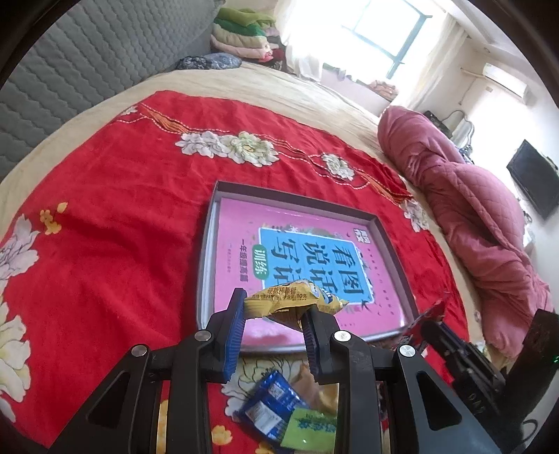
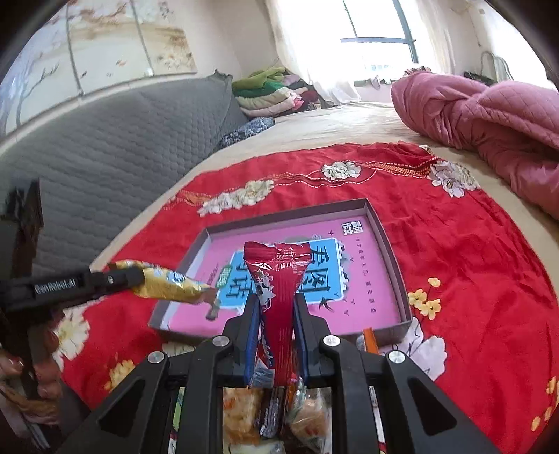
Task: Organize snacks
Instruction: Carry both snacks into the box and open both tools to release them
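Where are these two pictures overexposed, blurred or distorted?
Left wrist view: the window is blown out white, and the fisheye bends the shallow box. Right wrist view: the window glares too, and the snacks at the bottom edge look blurred.

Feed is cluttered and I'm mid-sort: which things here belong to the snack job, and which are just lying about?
Job:
- yellow foil snack packet in the left gripper
- red foil snack packet in the right gripper
- shallow grey cardboard tray with pink printed floor
- loose snack packets near the tray

Lying about:
- rumpled pink quilt
- folded clothes pile
- red floral cloth
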`<action>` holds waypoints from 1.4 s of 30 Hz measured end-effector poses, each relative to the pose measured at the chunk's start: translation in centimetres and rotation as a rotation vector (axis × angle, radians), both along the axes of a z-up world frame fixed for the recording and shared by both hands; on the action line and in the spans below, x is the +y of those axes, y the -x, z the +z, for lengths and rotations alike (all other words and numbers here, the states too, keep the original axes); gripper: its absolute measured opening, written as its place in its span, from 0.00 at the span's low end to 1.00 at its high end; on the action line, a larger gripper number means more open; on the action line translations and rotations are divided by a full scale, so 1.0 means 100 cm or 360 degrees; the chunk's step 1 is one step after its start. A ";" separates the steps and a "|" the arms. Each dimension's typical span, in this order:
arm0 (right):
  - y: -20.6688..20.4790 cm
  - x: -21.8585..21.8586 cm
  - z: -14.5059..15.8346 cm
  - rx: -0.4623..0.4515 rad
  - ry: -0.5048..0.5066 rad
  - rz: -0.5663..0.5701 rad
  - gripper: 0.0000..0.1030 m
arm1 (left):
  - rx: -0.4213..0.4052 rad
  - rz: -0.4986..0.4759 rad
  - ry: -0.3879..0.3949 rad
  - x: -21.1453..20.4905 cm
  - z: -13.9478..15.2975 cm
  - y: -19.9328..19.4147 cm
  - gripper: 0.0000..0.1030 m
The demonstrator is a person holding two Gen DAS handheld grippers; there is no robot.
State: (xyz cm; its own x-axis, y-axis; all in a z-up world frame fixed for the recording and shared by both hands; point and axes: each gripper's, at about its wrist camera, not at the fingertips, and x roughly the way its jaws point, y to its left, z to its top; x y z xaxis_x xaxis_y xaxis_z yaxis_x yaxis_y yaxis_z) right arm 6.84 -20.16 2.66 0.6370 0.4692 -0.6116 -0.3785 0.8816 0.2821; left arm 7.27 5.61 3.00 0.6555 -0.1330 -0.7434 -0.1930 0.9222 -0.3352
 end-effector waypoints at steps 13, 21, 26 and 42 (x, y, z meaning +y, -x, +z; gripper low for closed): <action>-0.058 -0.022 -0.014 0.0060 -0.0097 -0.0175 0.18 | 0.0064 0.0045 -0.0087 -0.007 -0.028 -0.025 0.31; -0.078 -0.013 -0.036 0.0109 0.0077 -0.0213 0.19 | 0.0089 0.0058 -0.0138 -0.008 -0.039 -0.031 0.31; -0.084 -0.009 -0.045 0.0117 0.0178 -0.0222 0.19 | 0.0112 0.0038 -0.0154 -0.011 -0.045 -0.033 0.31; -0.097 -0.008 -0.055 0.0134 0.0219 -0.0250 0.19 | 0.0212 -0.0038 -0.0120 -0.019 -0.067 -0.033 0.33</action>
State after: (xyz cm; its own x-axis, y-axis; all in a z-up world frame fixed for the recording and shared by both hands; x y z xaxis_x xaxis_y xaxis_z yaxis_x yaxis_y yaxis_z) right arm 16.57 -20.98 -2.79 0.6397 0.2764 -0.7172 -0.2135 0.9603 0.1797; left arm 10.60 3.76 -3.71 0.5475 -0.0880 -0.8322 -0.2087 0.9487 -0.2376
